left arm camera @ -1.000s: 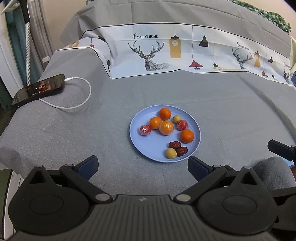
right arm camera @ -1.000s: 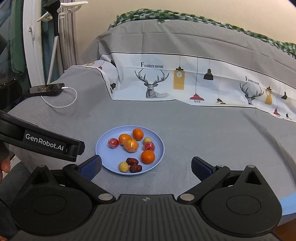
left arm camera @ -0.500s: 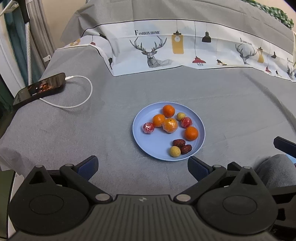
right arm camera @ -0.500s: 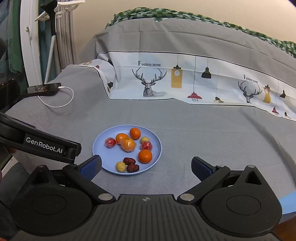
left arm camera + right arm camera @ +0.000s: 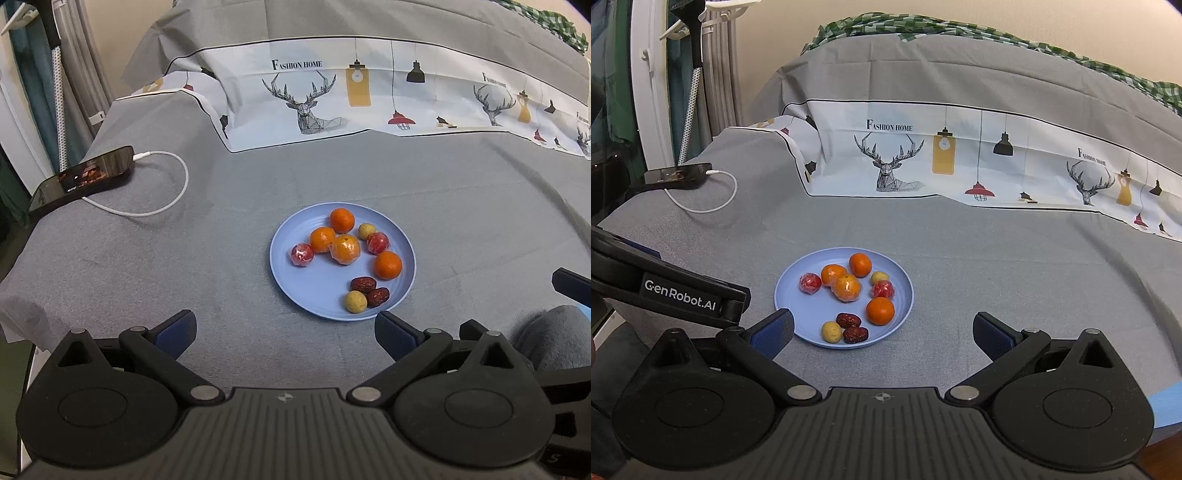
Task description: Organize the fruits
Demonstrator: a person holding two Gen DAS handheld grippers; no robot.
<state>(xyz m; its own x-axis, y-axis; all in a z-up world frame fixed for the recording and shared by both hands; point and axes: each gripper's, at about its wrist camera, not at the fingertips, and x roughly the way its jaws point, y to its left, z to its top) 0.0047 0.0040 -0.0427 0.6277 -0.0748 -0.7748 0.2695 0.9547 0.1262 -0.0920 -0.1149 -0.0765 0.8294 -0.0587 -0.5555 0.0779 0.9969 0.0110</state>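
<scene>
We find a bed covered by a grey sheet (image 5: 406,173), and we take the blue plate (image 5: 295,266) resting flat on that sheet as our landmark. Beyond the plate, a white printed cloth (image 5: 369,92) with deer and lamp figures lies across the bed. Well to the left of the plate and farther back, a black phone (image 5: 85,177) lies at the bed's edge, with a white cable (image 5: 166,206) plugged into it and looping toward the plate without reaching it.

The left gripper (image 5: 284,328) hangs on the near side of the plate, its jaws spread wide with nothing between them; its right fingertip sits just at the plate's near rim in the left view. The right gripper (image 5: 882,332) also hangs near the plate's near rim, jaws wide and empty.

All the fruit lies on the plate. We count four oranges (image 5: 343,219), one of them in clear wrap at the plate's middle. Two wrapped red fruits (image 5: 302,254) lie on the plate, one at the left side, one right of centre. Two dark red dates (image 5: 364,285) sit touching each other near the front rim. Of two small yellow fruits (image 5: 355,301), one touches the dates and one lies toward the back.
</scene>
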